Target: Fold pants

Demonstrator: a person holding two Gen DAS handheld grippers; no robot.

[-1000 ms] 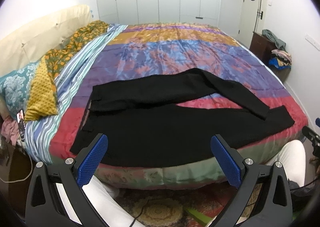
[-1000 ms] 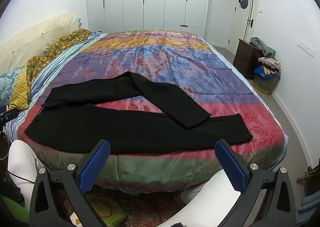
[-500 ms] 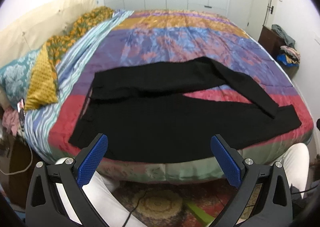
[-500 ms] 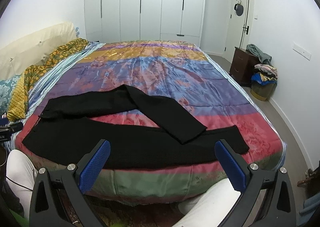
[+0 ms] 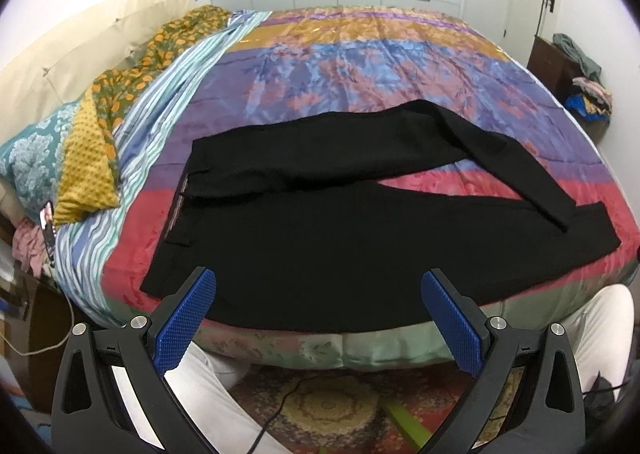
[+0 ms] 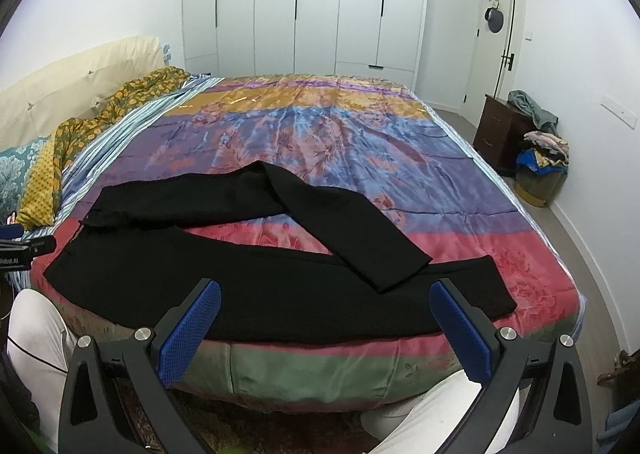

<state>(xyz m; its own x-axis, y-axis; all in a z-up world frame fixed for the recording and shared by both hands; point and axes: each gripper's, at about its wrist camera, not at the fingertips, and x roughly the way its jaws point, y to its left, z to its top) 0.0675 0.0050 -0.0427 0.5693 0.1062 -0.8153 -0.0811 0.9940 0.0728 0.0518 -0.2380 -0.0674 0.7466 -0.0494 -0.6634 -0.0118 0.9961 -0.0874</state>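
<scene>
Black pants (image 5: 320, 238) lie on the near part of the bed (image 5: 360, 54), waistband at the left. The near leg runs straight along the bed's front edge; the far leg is bent and its cuff crosses over the near leg at the right. The pants also show in the right wrist view (image 6: 256, 278). My left gripper (image 5: 318, 318) is open and empty, held at the bed's front edge by the waist half. My right gripper (image 6: 326, 326) is open and empty, at the front edge by the cuff half.
Pillows (image 5: 60, 158) and a cream headboard (image 5: 80, 50) are at the left. A dark nightstand (image 6: 500, 130) with clothes and a laundry pile (image 6: 540, 166) stand at the right wall. White wardrobes (image 6: 304, 6) stand behind the bed. My white-trousered legs (image 5: 592, 334) are against the bed.
Both grippers have risen and moved closer to the bed; the left view now looks down more on the pants. The pants have not moved.
</scene>
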